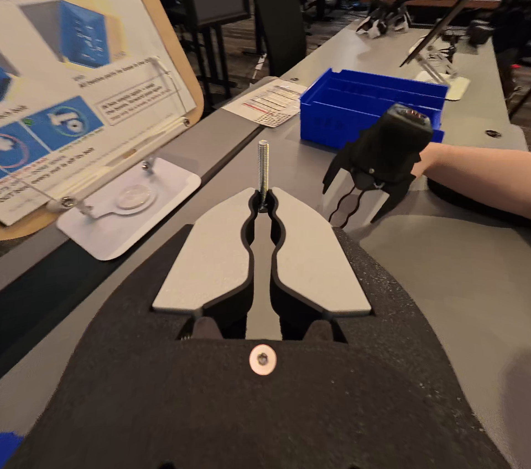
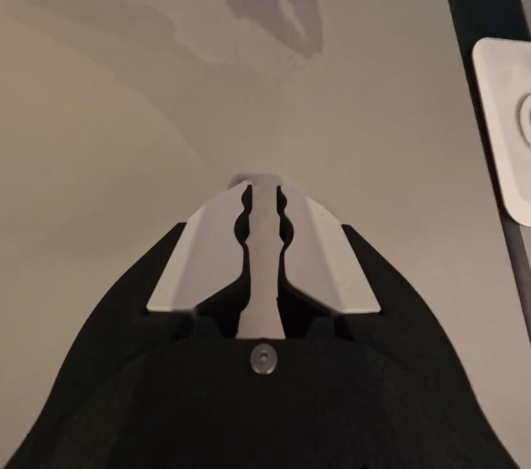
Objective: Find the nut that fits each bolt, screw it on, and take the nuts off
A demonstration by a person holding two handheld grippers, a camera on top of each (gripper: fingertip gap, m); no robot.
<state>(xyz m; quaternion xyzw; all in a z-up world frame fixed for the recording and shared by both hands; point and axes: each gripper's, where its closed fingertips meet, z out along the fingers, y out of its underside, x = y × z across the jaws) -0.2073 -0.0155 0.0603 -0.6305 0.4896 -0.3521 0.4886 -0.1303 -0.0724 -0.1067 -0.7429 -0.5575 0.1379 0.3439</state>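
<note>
Left claw [image 1: 263, 196]: seen in the left wrist view, closed on a bolt [image 1: 263, 165]. The bolt is pinched at its lower end between the fingertips; its threaded silver shaft stands upright above them, bare along the visible length. No nut is seen in this view.

Right claw [image 1: 356, 214]: seen farther off in the left wrist view, to the right of the bolt and apart from it, pointed down at the grey table [image 1: 431, 268], tips at or just above the surface. It is held by a person's hand, the forearm [image 1: 474, 176] entering from the right. In the right wrist view the right claw [image 2: 264, 188] is shown with a narrow gap between its fingers and only table surface visible through that gap. A small, blurred grey piece [image 2: 240, 181] is seen at the left fingertip; whether it is a nut, and whether it is gripped, cannot be told.

Blue bin [image 1: 370, 105]: on the table beyond the right claw; contents not discernible.

Instruction board [image 1: 86, 67]: propped on a white stand [image 1: 129, 205] at the left table edge.

Printed sheet [image 1: 270, 105]: lying flat just left of the bin.
</note>
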